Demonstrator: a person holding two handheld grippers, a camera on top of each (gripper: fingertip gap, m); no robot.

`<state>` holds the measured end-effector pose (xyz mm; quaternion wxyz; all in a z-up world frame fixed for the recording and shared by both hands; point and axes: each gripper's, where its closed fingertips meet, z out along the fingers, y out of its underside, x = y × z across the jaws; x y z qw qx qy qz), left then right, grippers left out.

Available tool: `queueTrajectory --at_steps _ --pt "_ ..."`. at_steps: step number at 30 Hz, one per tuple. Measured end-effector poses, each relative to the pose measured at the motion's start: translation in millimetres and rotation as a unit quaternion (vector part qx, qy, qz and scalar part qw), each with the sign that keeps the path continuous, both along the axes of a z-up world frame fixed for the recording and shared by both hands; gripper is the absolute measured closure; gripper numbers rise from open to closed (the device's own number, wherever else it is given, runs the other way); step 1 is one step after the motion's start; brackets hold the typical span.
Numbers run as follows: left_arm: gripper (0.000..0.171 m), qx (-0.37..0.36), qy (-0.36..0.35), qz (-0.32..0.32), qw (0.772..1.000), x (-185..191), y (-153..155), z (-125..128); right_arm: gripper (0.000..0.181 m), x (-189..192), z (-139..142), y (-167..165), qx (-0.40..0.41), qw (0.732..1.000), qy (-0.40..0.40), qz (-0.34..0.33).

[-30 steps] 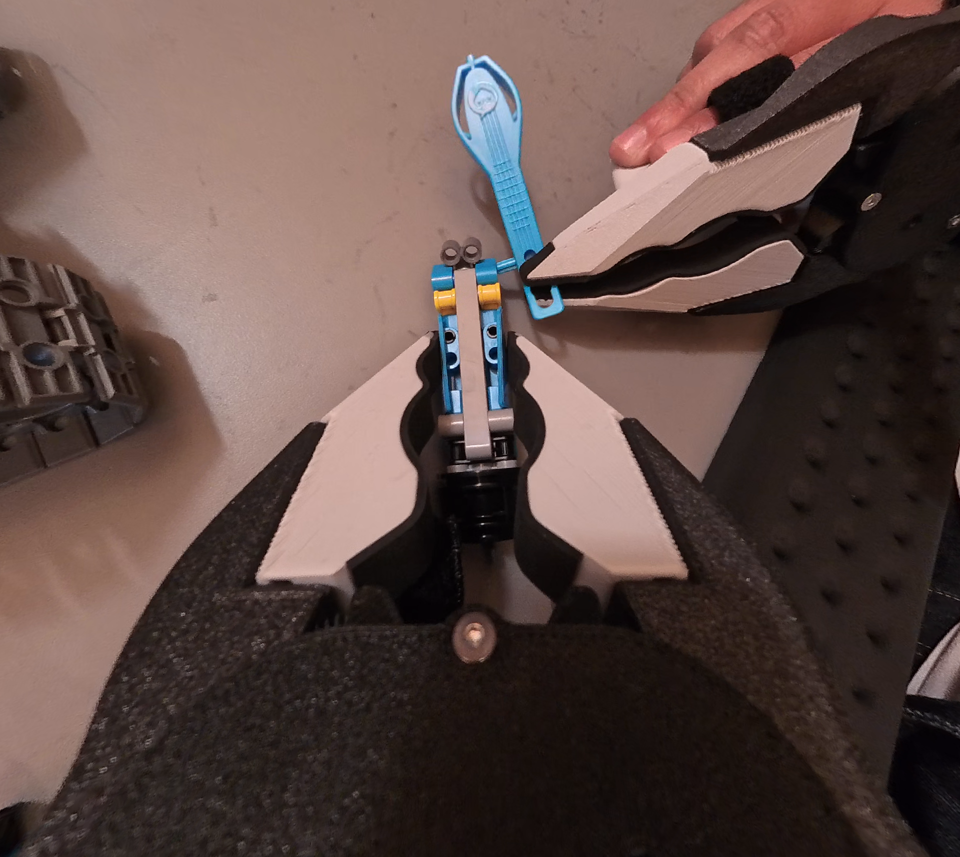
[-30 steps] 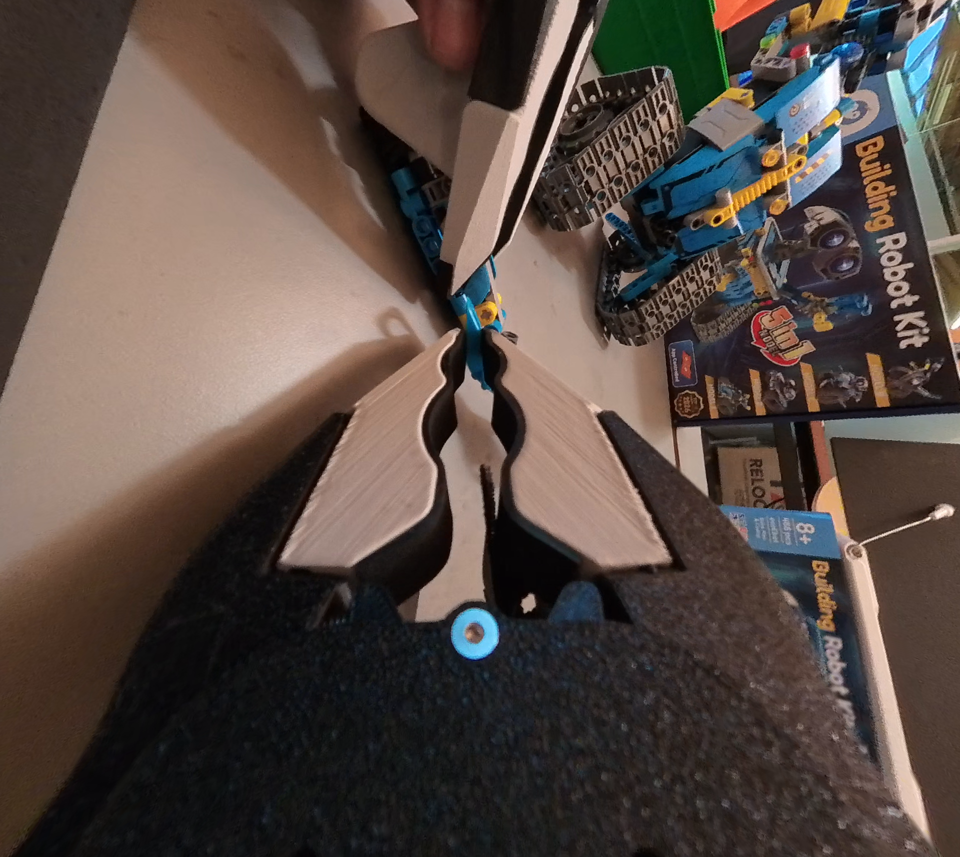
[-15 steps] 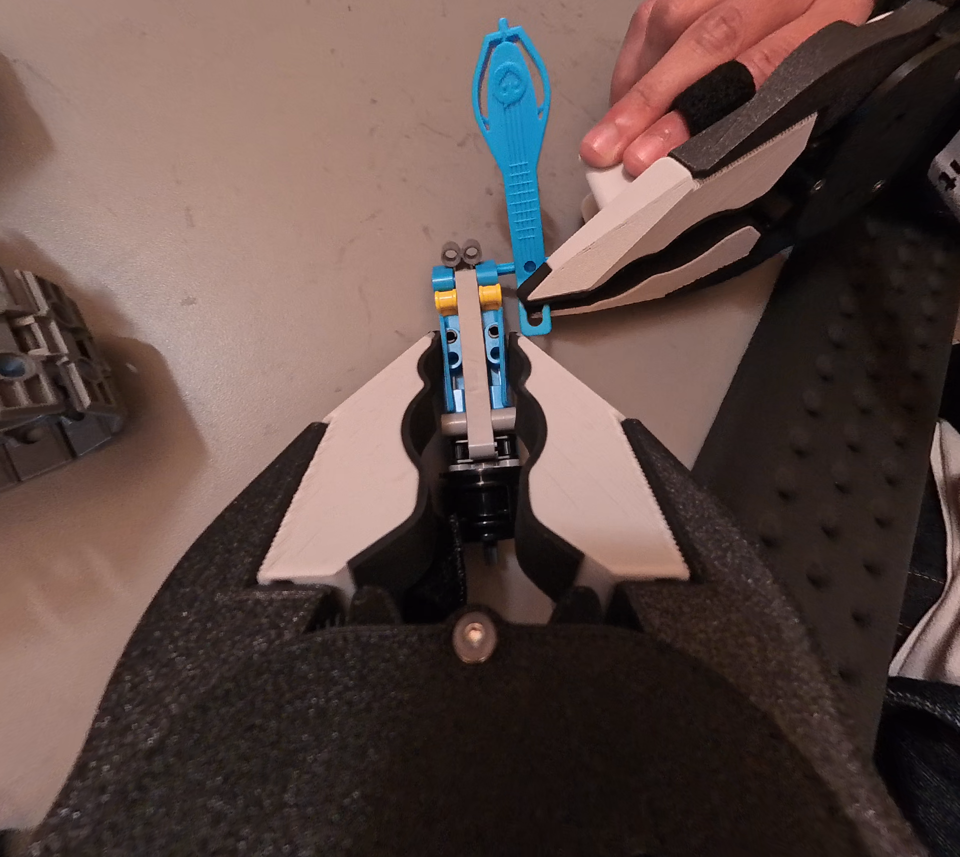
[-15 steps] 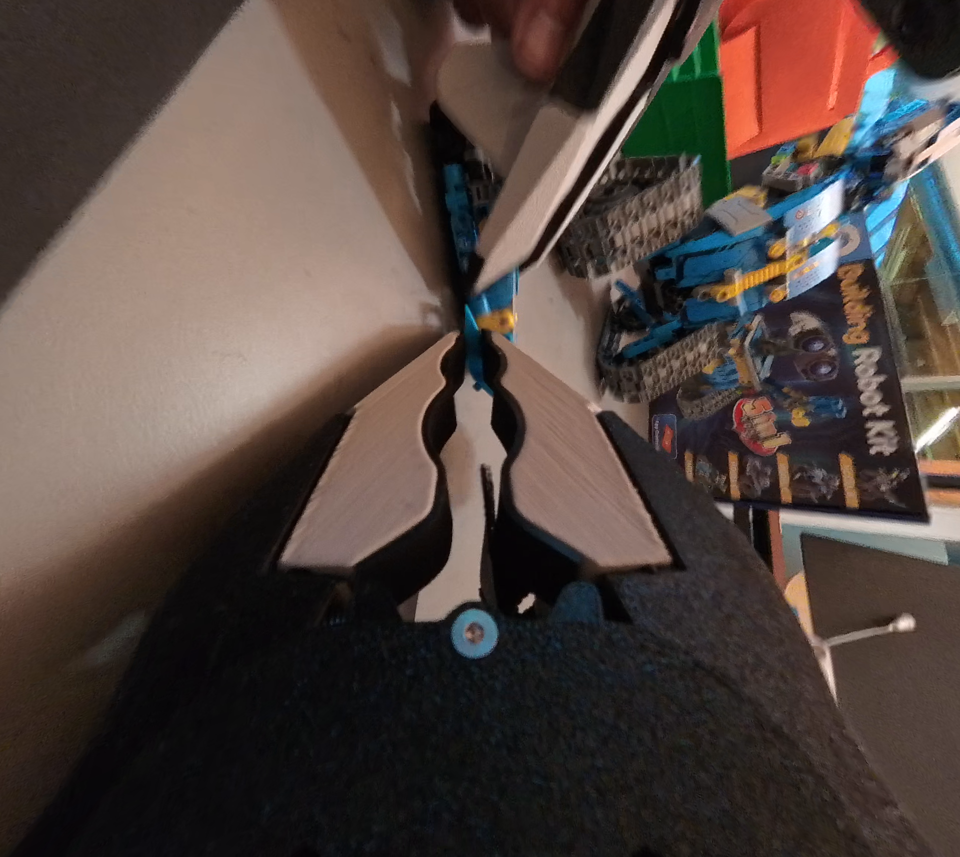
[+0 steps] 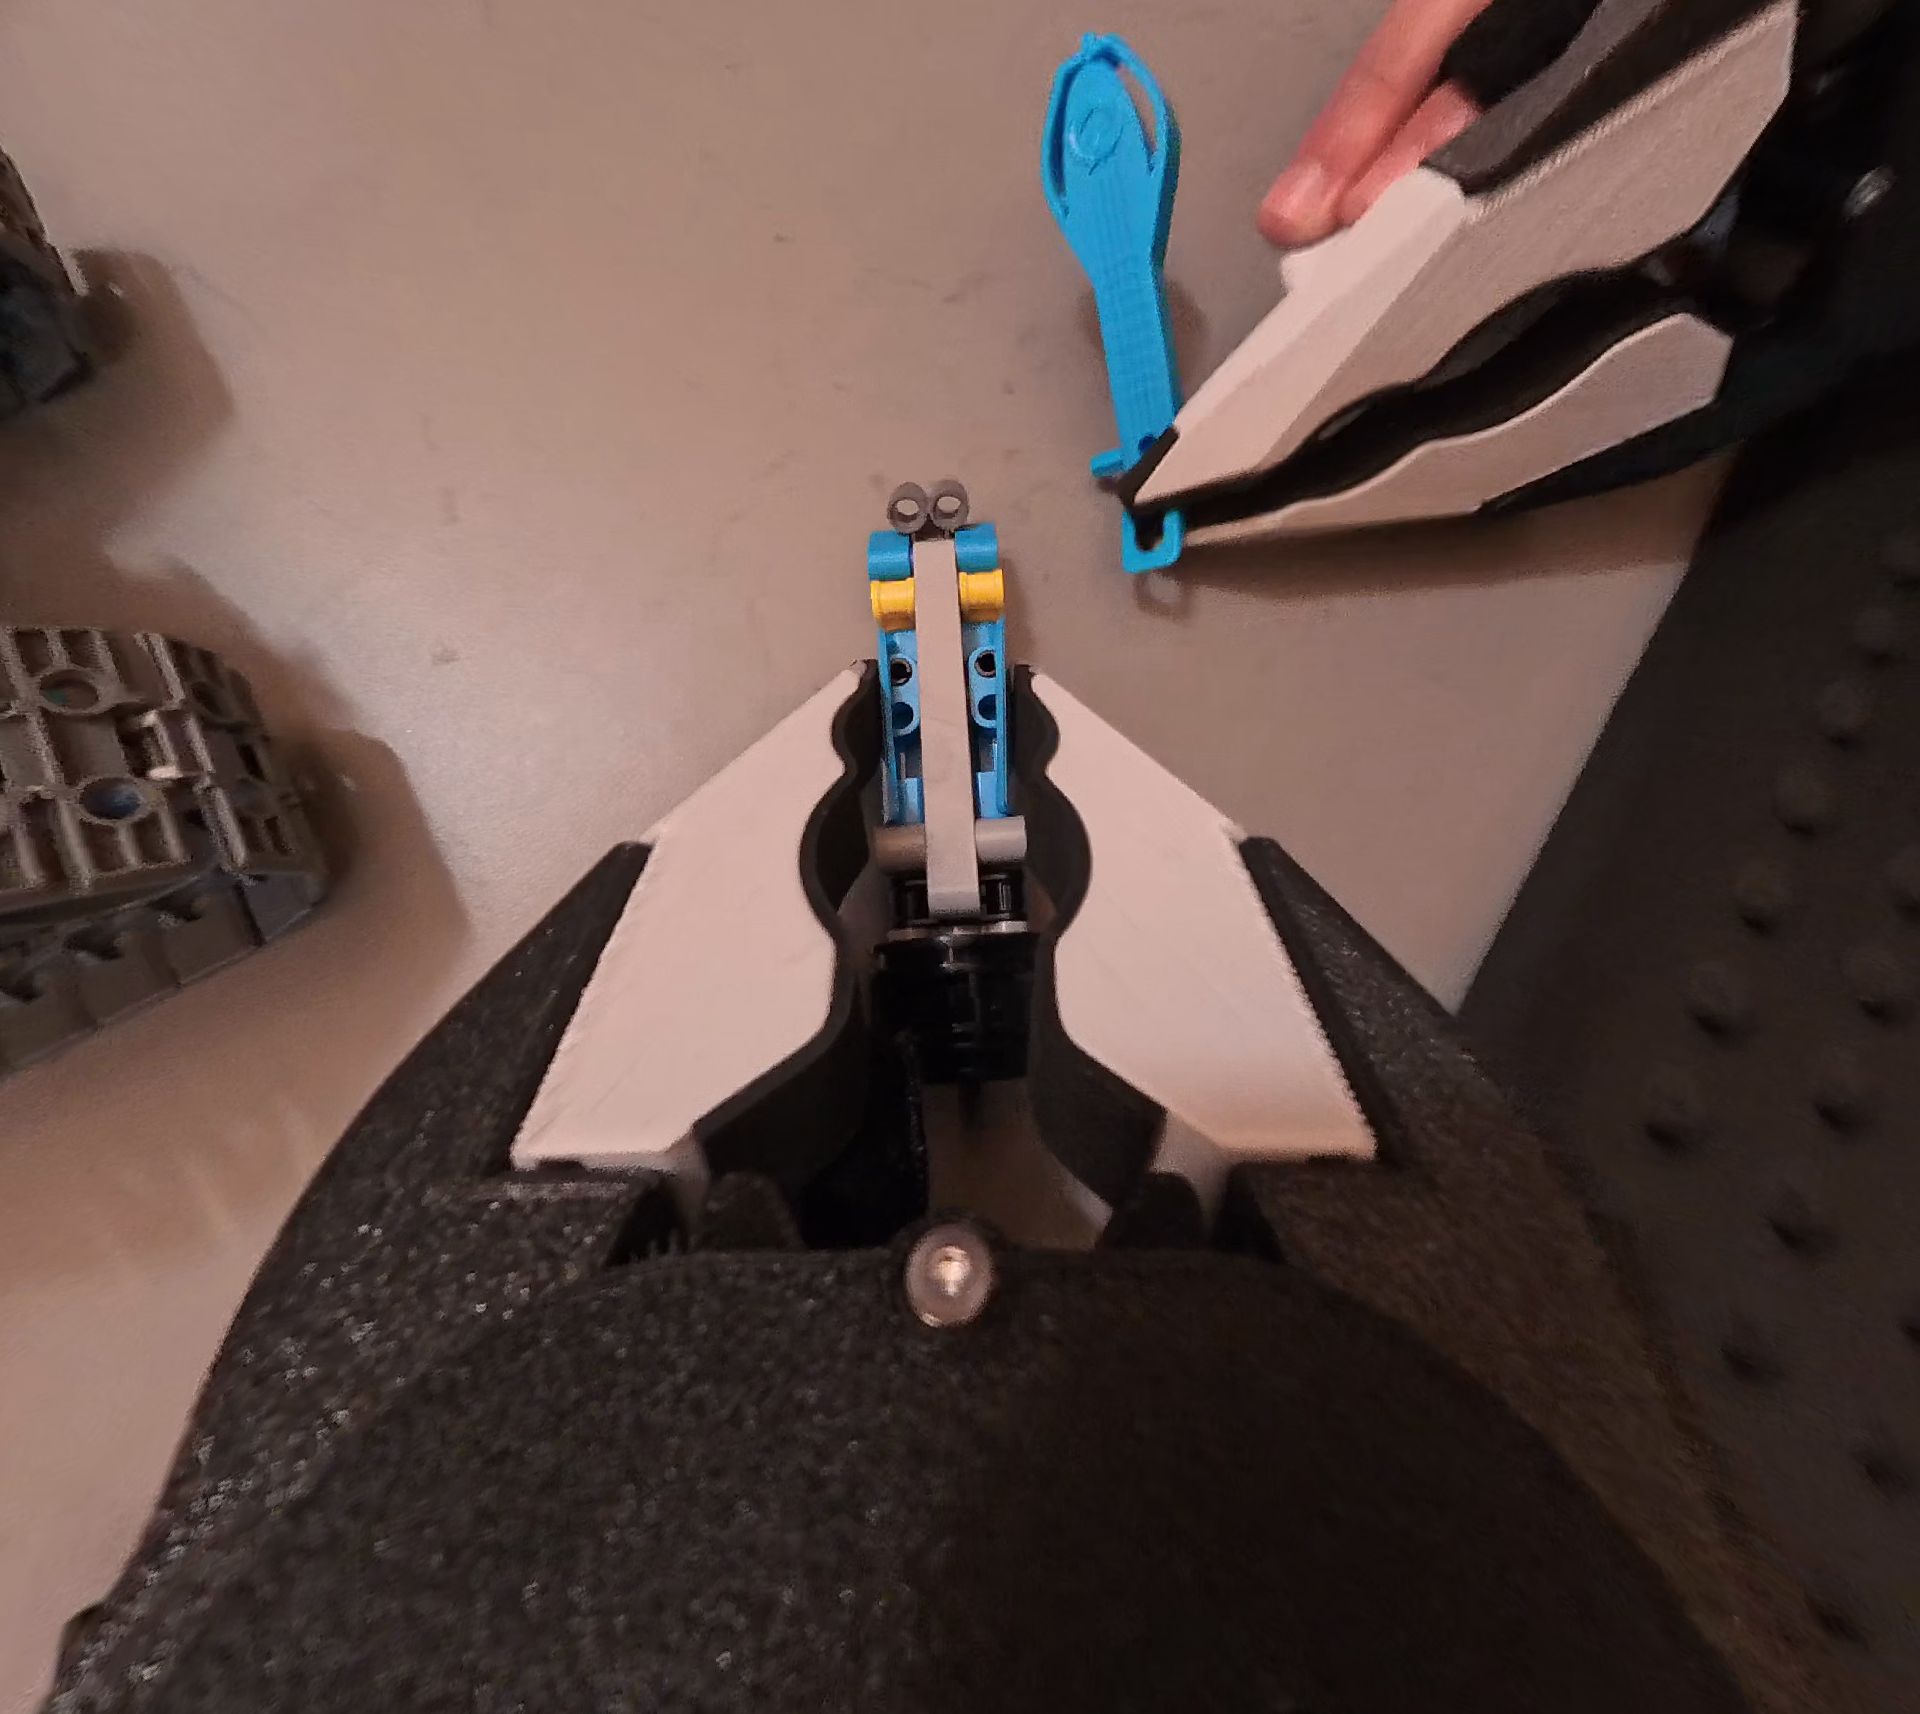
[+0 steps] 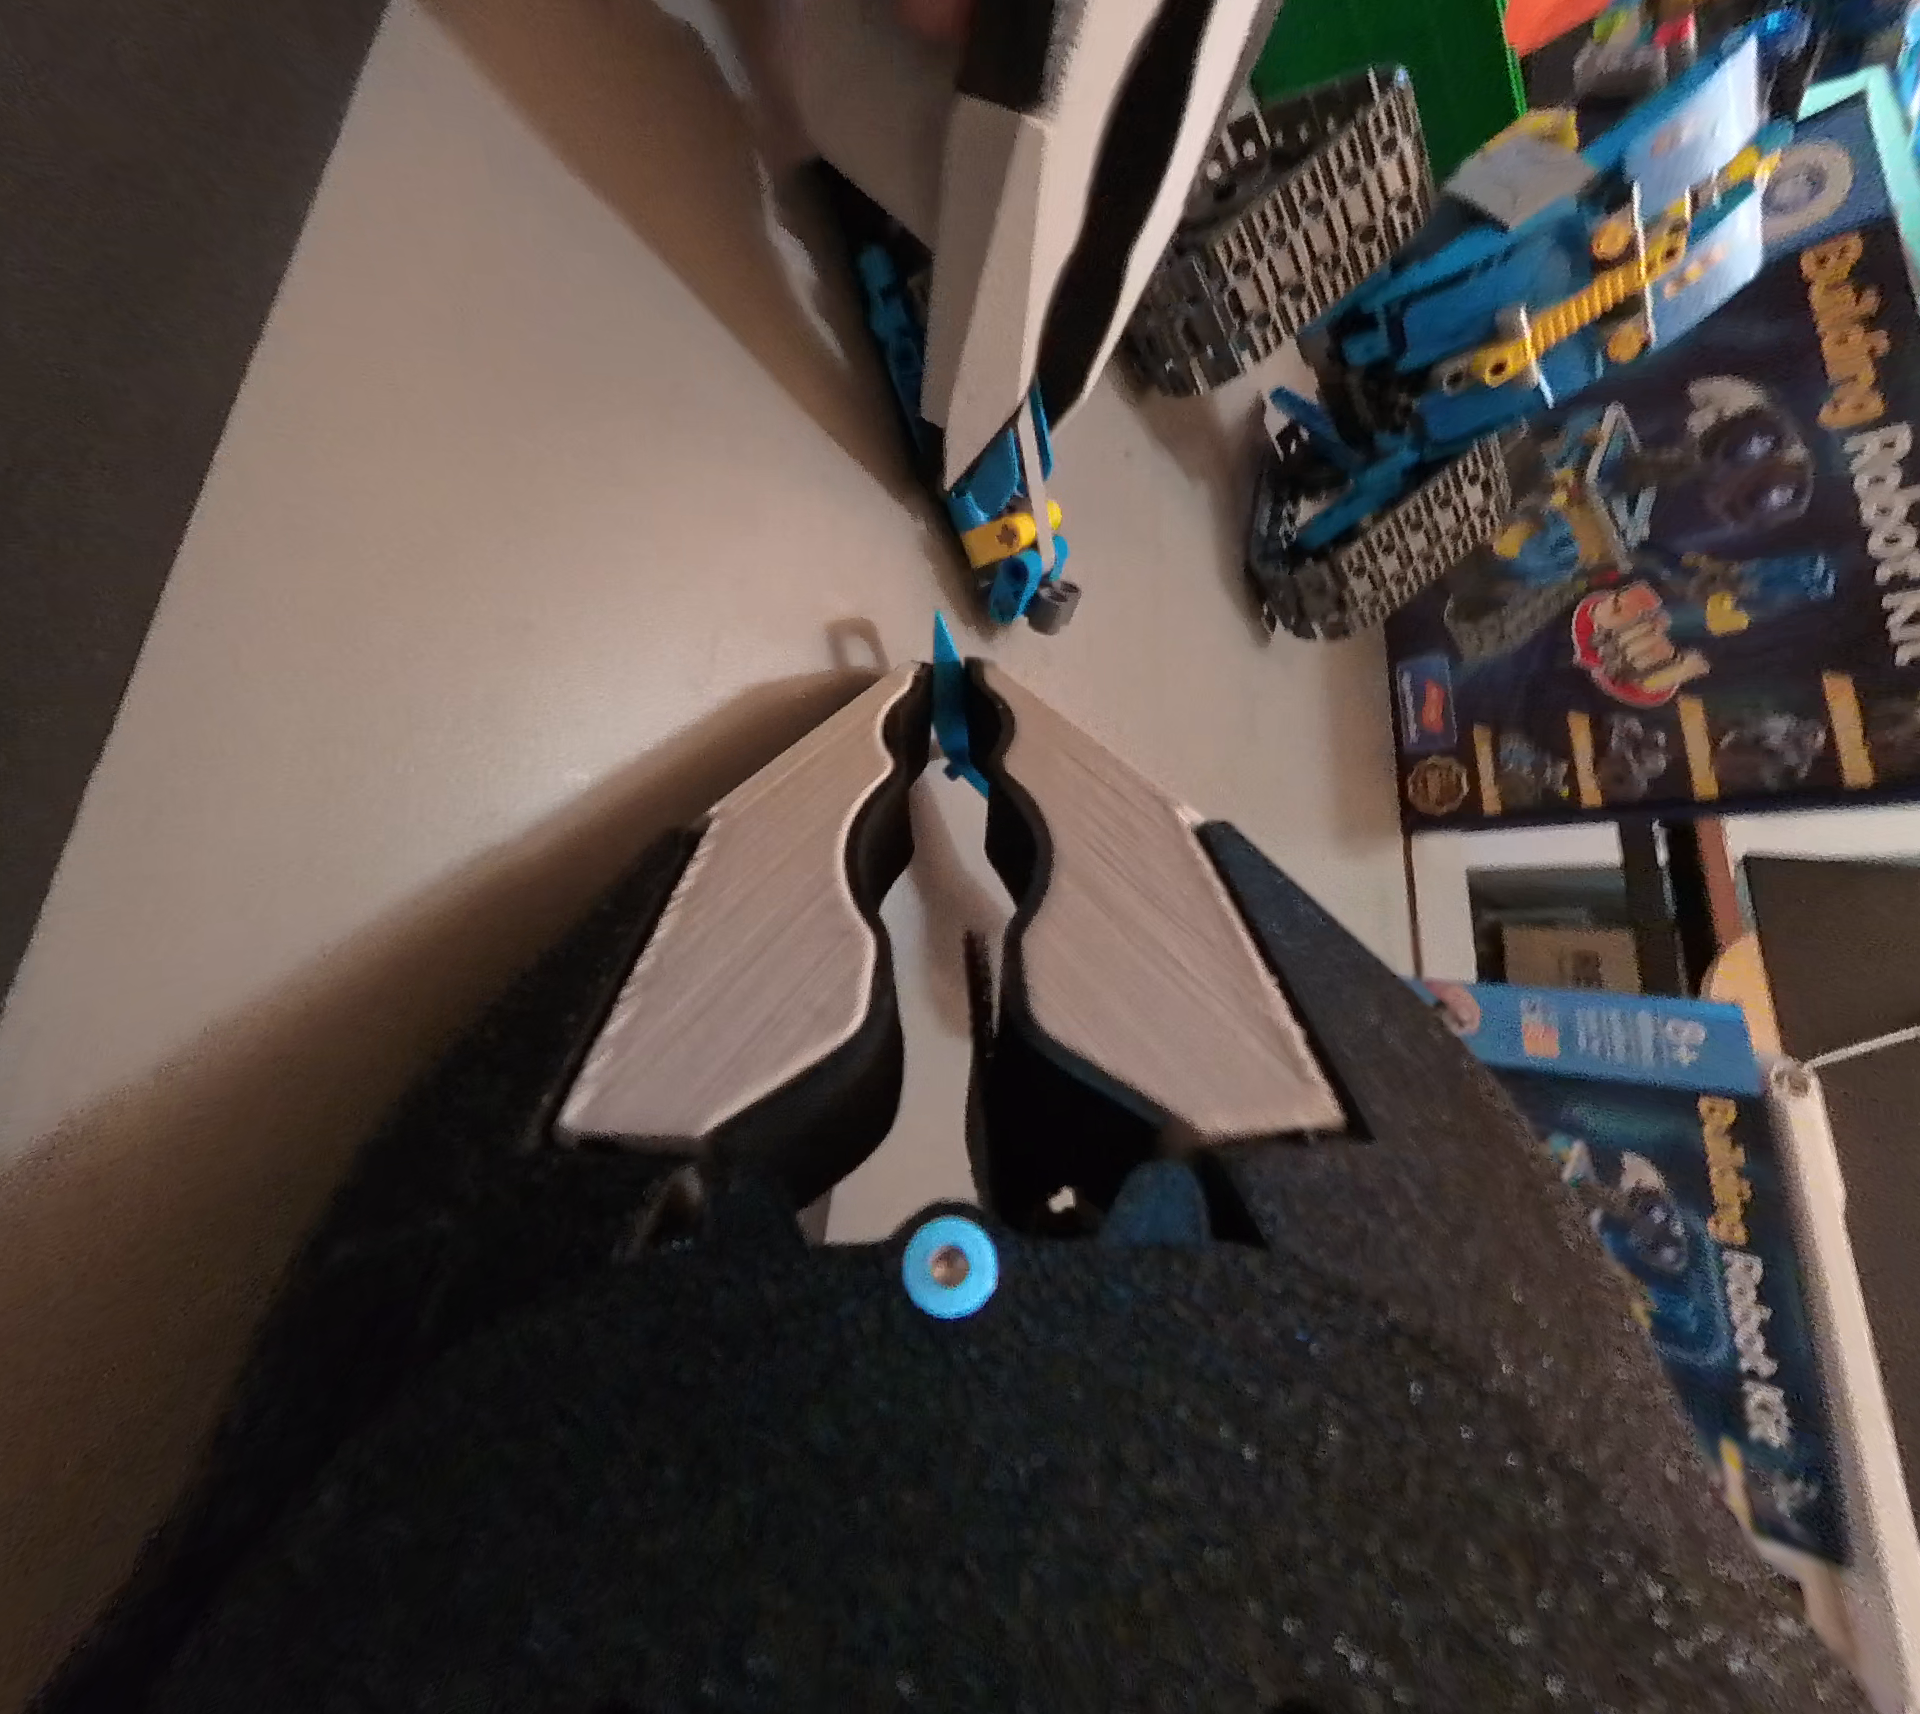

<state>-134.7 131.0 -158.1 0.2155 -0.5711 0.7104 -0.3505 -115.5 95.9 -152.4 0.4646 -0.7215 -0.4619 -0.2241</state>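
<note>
Two grips face off: the left gripper (image 5: 943,677) fingers clamp a blue-and-grey brick assembly (image 5: 940,656) pointing far along the desk (image 5: 520,210), while the right gripper (image 5: 1143,490) pinches a blue separator tool (image 5: 1127,262) just right of its tip, apart.

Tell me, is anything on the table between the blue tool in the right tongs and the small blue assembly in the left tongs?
Nothing visible. Only bare table separates the blue tool in the right tongs from the blue assembly in the left tongs.
</note>
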Motion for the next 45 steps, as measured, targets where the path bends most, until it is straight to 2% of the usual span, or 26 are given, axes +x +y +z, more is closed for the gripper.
queueTrajectory --at_steps 5,8,10,13,15,19,22,24,27,31,33,38,42,45 --pt "0.148 0.047 -0.010 -0.020 0.999 0.4 -4.5 -1.2 0.177 1.1 -4.0 -1.6 -0.017 0.999 0.012 -0.046" --pt "0.148 0.053 -0.011 -0.022 0.998 0.5 -4.8 -1.4 0.174 -0.8 -4.1 -3.7 -0.042 0.996 0.049 -0.060" --pt "0.148 0.056 -0.012 -0.022 0.998 0.8 -4.6 -1.4 0.158 -3.8 0.7 -6.7 -0.059 0.992 0.095 -0.055" --pt "0.148 0.063 -0.014 -0.023 0.998 0.9 -4.6 -1.5 0.130 -8.4 10.6 -12.8 -0.115 0.967 0.221 -0.046" --pt "0.147 0.062 -0.013 -0.024 0.998 0.9 -5.0 -1.5 0.122 4.0 13.0 -12.8 -0.136 0.950 0.274 -0.059" --pt "0.148 0.076 -0.025 -0.028 0.996 2.2 -5.0 0.8 0.126 17.5 11.0 -9.2 -0.161 0.931 0.318 -0.079" --pt "0.147 0.155 -0.102 -0.041 0.982 8.6 -5.4 18.7 0.132 11.1 14.0 -3.2 -0.145 0.933 0.316 -0.089" --pt "0.147 0.195 -0.144 -0.065 0.968 9.4 -12.6 27.9 0.130 20.5 15.8 -4.8 -0.138 0.935 0.311 -0.102" --pt "0.147 0.204 -0.143 -0.089 0.964 7.6 -20.8 23.1 0.131 34.1 3.5 -13.8 -0.161 0.938 0.285 -0.114" --pt "0.147 0.190 -0.141 -0.091 0.967 6.6 -21.7 23.4 0.140 26.0 -3.9 -14.5 -0.184 0.939 0.271 -0.102" --pt "0.147 0.171 -0.142 -0.095 0.970 5.1 -24.0 25.1 0.151 22.4 -6.6 -16.7 -0.203 0.931 0.284 -0.102" --pt "0.148 0.121 -0.121 -0.096 0.981 1.9 -25.0 23.6 0.164 18.4 -8.5 -21.0 -0.228 0.913 0.311 -0.128" --pt "0.148 0.085 -0.081 -0.081 0.990 0.4 -19.8 15.7 0.172 17.0 -5.4 -22.7 -0.181 0.950 0.221 -0.127" --pt "0.148 0.059 -0.055 -0.073 0.994 -1.0 -16.8 10.7 0.172 33.4 3.7 -22.1 -0.102 0.983 0.083 -0.126"
